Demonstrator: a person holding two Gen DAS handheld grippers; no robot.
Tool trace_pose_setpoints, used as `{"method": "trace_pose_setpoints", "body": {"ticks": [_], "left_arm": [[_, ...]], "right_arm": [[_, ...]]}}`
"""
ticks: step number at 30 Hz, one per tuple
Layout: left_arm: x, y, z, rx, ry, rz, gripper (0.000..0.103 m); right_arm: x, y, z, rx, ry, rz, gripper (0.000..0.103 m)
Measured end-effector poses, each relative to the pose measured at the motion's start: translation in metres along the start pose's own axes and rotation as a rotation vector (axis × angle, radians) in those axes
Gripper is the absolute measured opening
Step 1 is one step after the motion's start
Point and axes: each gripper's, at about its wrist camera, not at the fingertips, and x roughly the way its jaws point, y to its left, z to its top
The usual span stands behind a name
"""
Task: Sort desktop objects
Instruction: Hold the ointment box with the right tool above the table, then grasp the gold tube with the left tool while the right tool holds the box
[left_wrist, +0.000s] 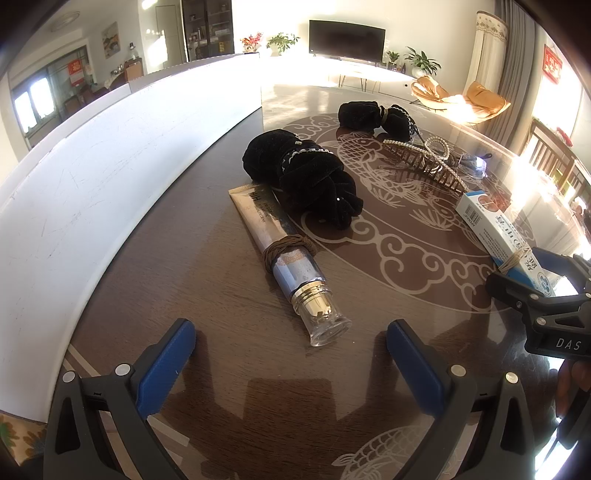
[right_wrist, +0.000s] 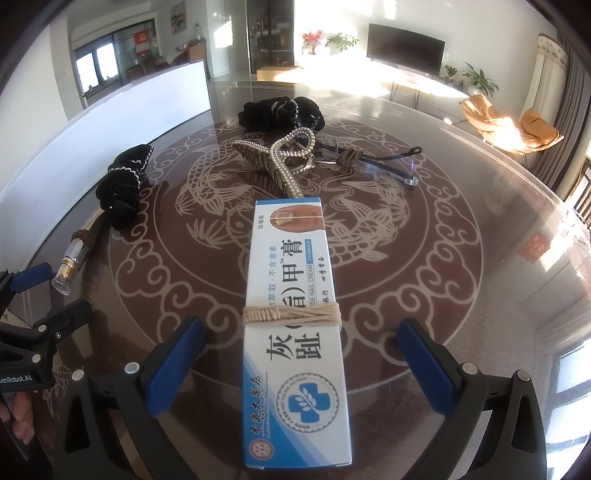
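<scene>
A cream tube (left_wrist: 284, 254) with a brown hair tie around it lies in front of my open left gripper (left_wrist: 291, 345); it also shows in the right wrist view (right_wrist: 75, 254). A black scrunchie (left_wrist: 306, 177) touches the tube's far end. A white and blue nail cream box (right_wrist: 295, 328), wrapped with a beige hair tie (right_wrist: 291, 314), lies between the open fingers of my right gripper (right_wrist: 301, 347), which touch nothing. The box also shows in the left wrist view (left_wrist: 498, 232). A pearl hair claw (right_wrist: 284, 162), a second black scrunchie (right_wrist: 280, 110) and glasses (right_wrist: 369, 157) lie farther back.
The round brown table (right_wrist: 461, 258) has a glass top with a fish pattern. A long white board (left_wrist: 92, 166) borders the table's left side. Chairs (right_wrist: 509, 125) and a TV stand are beyond the far edge.
</scene>
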Motion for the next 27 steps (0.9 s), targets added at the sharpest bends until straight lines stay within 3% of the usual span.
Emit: {"method": "trace_pose_setpoints", "body": {"ticks": [11, 13, 16, 19, 23, 27], "left_arm": [[-0.001, 0.001, -0.001, 0.006, 0.013, -0.005, 0.103], [-0.005, 0.013, 0.0, -0.05, 0.012, -0.033, 0.103], [-0.014, 0.044, -0.002, -0.214, -0.016, -0.15, 0.103], [-0.018, 0.059, -0.006, -0.294, -0.026, -0.181, 0.103], [-0.015, 0.049, 0.005, -0.251, -0.027, -0.198, 0.103], [0.0, 0.034, 0.021, -0.174, -0.005, -0.121, 0.103]], "right_arm": [[0.0, 0.0, 0.0, 0.0, 0.0, 0.0, 0.103], [0.0, 0.0, 0.0, 0.0, 0.0, 0.0, 0.103], [0.0, 0.0, 0.0, 0.0, 0.0, 0.0, 0.103], [0.0, 0.0, 0.0, 0.0, 0.0, 0.0, 0.103], [0.0, 0.0, 0.0, 0.0, 0.0, 0.0, 0.103], [0.0, 0.0, 0.0, 0.0, 0.0, 0.0, 0.103]]}}
